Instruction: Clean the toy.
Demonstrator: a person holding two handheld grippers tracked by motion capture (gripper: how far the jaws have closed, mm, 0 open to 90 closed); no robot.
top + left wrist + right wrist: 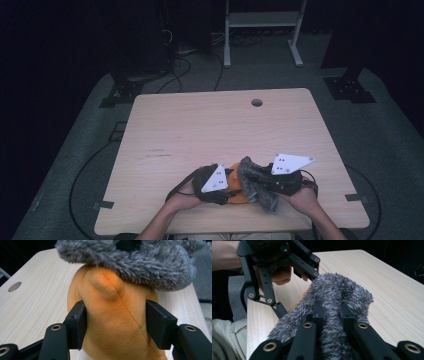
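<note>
**What I count on my table**

I hold two grippers: my left gripper [231, 186] and my right gripper [250, 176]. One orange plush toy [112, 322] sits at six o'clock, one grey fuzzy cloth [332, 297] over it. One table [200, 130], with one round hole [256, 102] at one o'clock.

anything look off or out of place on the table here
Nothing looks damaged or spilled. The left gripper clamps an orange plush, squeezing it in at the sides, while the right gripper pinches a fold of grey furry fabric draped over the plush's top.
</note>
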